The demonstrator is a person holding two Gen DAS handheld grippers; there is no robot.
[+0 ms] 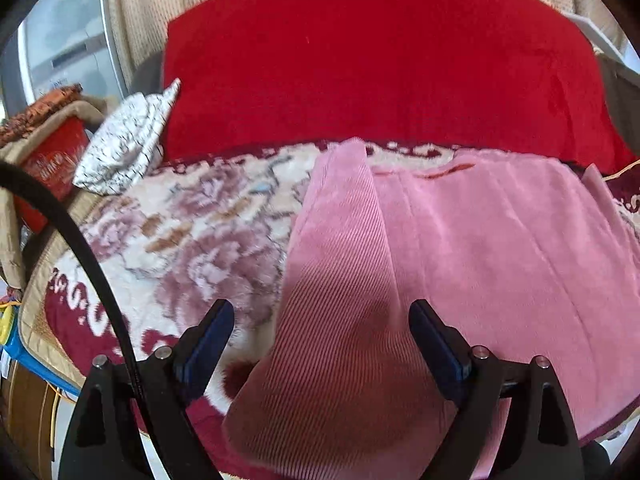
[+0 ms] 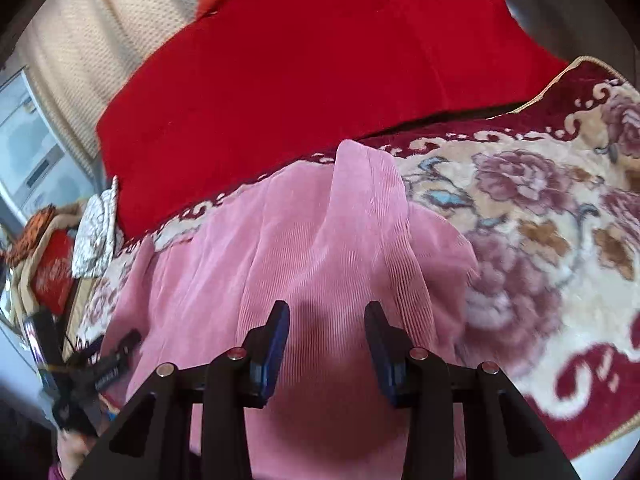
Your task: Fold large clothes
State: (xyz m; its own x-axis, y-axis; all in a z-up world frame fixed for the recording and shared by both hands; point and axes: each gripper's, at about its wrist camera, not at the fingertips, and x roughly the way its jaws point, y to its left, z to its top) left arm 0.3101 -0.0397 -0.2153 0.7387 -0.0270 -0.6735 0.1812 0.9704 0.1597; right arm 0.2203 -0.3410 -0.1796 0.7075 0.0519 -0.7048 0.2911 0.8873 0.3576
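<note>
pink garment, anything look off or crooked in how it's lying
Slightly. The pink garment lies mostly flat on the floral blanket, but one ribbed strip is folded over at a slant across it.

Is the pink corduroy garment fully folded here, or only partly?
Partly folded: the pink garment lies flat on the floral blanket, with one long strip turned over on top of it.

You are looking at a bed covered by a plush floral blanket [image 1: 208,236] in cream and maroon. On it lie the pink corduroy garment [image 1: 480,248], a big red cushion [image 1: 380,64] along the back, and a small white patterned cloth [image 1: 124,144] beside that cushion.
</note>
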